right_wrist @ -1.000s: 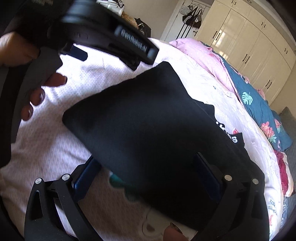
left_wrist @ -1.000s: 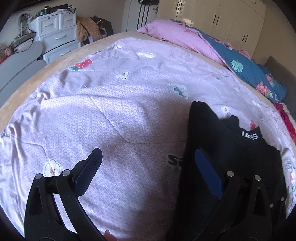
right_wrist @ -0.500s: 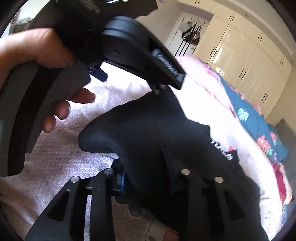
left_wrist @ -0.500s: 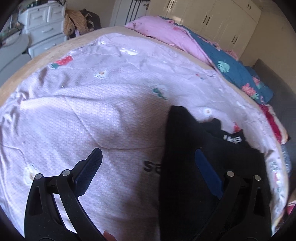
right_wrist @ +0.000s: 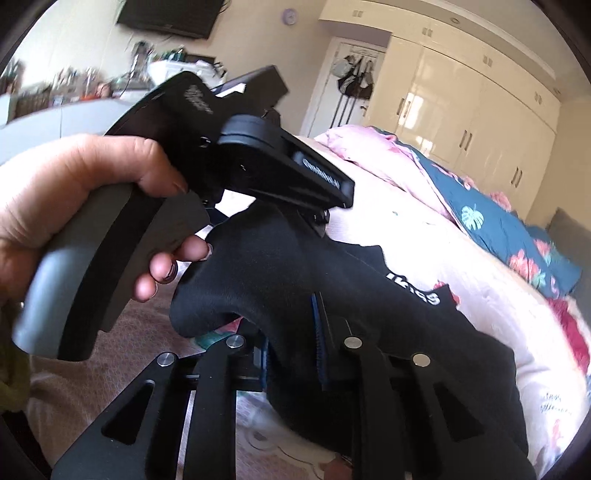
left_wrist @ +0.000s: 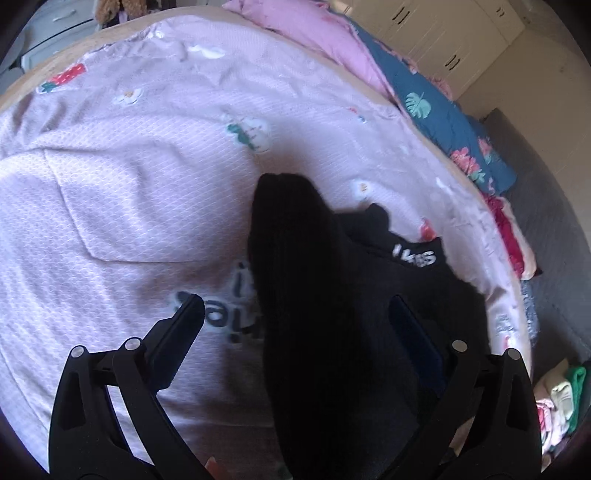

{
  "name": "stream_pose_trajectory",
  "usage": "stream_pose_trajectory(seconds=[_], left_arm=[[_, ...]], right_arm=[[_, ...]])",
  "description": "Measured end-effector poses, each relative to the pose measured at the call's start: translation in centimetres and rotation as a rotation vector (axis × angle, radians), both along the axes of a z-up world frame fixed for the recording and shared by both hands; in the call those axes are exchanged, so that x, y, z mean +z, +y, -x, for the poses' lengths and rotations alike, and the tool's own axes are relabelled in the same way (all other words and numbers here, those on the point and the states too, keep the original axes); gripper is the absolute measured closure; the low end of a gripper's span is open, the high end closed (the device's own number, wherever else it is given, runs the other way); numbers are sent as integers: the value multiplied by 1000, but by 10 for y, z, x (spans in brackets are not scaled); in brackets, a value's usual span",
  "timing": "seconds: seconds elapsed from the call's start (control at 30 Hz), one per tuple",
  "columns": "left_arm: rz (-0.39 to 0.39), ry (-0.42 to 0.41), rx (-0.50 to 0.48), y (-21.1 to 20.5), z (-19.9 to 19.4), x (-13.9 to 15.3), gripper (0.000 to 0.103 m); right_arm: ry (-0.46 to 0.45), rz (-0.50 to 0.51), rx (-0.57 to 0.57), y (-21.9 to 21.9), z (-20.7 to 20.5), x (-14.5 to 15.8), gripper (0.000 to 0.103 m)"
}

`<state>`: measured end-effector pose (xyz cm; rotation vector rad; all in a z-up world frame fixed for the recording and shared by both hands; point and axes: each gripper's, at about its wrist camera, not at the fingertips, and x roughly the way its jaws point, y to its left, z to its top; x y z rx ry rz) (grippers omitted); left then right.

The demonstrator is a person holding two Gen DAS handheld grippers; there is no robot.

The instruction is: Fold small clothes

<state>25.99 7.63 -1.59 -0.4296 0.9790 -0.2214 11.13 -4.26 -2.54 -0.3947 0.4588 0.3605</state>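
— What had changed since a second earlier?

— Since then my right gripper (right_wrist: 291,354) had gone from wide open to clamped on the black garment (left_wrist: 332,295), bunching a fold up off the pink bedsheet (left_wrist: 129,192).

— And your left gripper (left_wrist: 299,325)?

— Its jaws stood wide apart, gripping nothing — one finger over the sheet, the other over the garment.

— Any containers?

— I saw none, only some folded clothes (left_wrist: 557,398) stacked past the bed's edge.

Wall: cream wardrobe doors (right_wrist: 476,122), a dark television (right_wrist: 168,16) mounted high.
Bed: lilac patterned sheet (left_wrist: 147,155), sunlit.
Bedding: pink and teal quilts (left_wrist: 436,107) heaped.
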Motion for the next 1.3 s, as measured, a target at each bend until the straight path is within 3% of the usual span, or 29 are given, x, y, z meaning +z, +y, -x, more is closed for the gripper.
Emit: stream_pose_trajectory(seconds=[0.07, 0.17, 0.2, 0.47, 0.7, 0.93, 1.1, 1.3], left_arm=[[20, -18, -17, -10, 1, 9, 55], [27, -46, -37, -26, 5, 24, 77], [19, -67, -50, -35, 7, 32, 79], [7, -178, -156, -100, 19, 83, 85], [-7, -202, -237, -152, 21, 100, 88], [-29, -173, -310, -204, 15, 90, 88], [-44, -131, -352, -238, 11, 70, 88], [18, -78, -392, -256, 14, 48, 82]], right_arm=[[-8, -28, -19, -11, 3, 6, 87], [-28, -69, -61, -30, 10, 15, 90], [-35, -89, -81, -39, 12, 18, 92], [-63, -199, -200, -95, 27, 34, 96], [-55, -292, -291, -136, 35, 42, 96], [22, -390, -392, -188, 35, 31, 96], [128, -467, -461, -222, 28, 11, 96], [321, -690, -496, -265, 22, -18, 94]])
